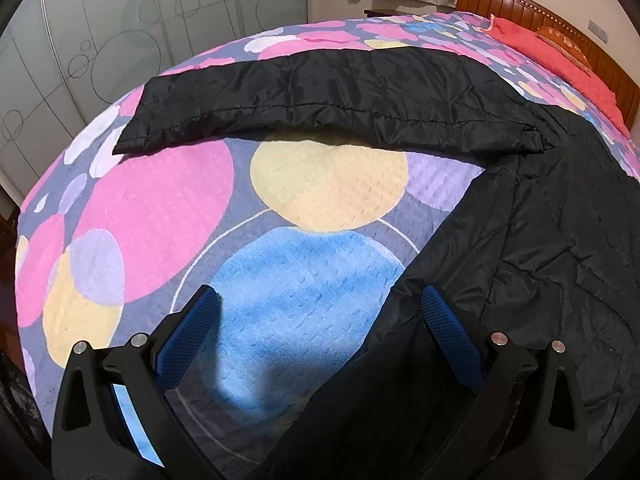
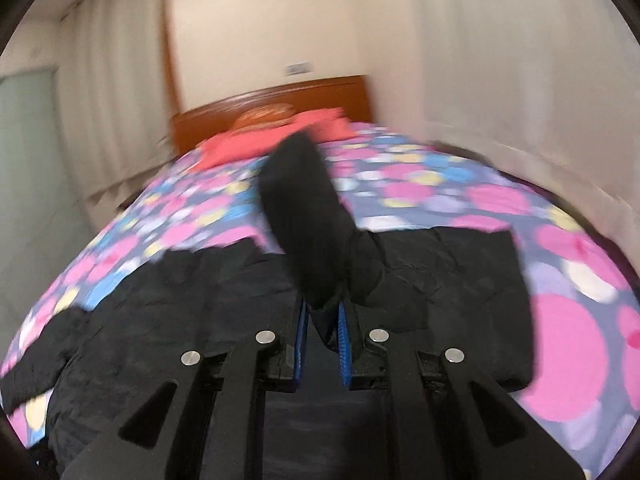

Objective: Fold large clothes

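Right gripper pinches the creased black jacket.

A bed with a dotted cover carried a spread black jacket and a red blanket by the headboard.

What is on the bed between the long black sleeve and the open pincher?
Only the bedspread with its big coloured circles. In the left wrist view nothing else lies between the sleeve and the open left gripper.
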Tool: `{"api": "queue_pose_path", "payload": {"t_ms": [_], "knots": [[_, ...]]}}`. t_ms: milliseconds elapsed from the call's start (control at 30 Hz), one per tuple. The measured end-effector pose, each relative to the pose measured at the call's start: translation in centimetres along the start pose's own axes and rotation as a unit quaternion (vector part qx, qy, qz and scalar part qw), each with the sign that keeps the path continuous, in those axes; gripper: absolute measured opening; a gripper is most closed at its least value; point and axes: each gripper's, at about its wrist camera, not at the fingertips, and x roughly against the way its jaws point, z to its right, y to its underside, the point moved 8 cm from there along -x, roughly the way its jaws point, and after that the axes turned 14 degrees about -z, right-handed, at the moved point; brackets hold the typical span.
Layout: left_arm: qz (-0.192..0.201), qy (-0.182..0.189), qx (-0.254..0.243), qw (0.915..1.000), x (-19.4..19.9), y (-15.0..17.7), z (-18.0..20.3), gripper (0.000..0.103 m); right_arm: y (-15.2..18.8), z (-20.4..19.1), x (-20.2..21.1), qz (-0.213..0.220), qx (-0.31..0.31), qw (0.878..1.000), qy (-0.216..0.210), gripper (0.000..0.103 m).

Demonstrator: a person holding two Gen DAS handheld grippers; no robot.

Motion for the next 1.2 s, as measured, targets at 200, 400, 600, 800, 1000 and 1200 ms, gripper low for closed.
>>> {"api": "queue_pose_path", "payload": {"t_ms": [200, 400, 600, 800, 1000, 1200], "knots": [[0.000, 0.011, 0.003, 0.9999, -0.1, 0.1, -0.2, 0.101, 0.7, -11.6, -4.4, -0.032, 0.103, 0.994, -0.037, 0.013], [0.000, 0.015, 0.004, 0.9999, -0.1, 0.2, -0.1, 0.101, 4.7, -18.9, -9.0, -0.117, 0.156, 0.979, -0.064, 0.014], [0.001, 0.016, 0.004, 0.9999, -0.1, 0.2, -0.1, 0.101, 8.2, -19.9, -11.5, -0.181, 0.187, 0.964, -0.057, 0.030], [0.000, 0.017, 0.004, 0.9999, -0.1, 0.3, -0.1, 0.101, 6.6, -16.9, -4.9, -0.156, 0.142, 0.960, -0.184, 0.069], [0.001, 0.013, 0.002, 0.9999, -0.1, 0.3, 0.0, 0.101, 0.0, -2.7, -6.4, -0.104, 0.021, 0.993, -0.042, 0.049], [0.002, 0.006, -0.002, 1.0000, -0.1, 0.2, 0.3, 0.101, -0.2, 5.8, -13.7, -0.156, -0.049, 0.986, 0.039, 0.047]]}}
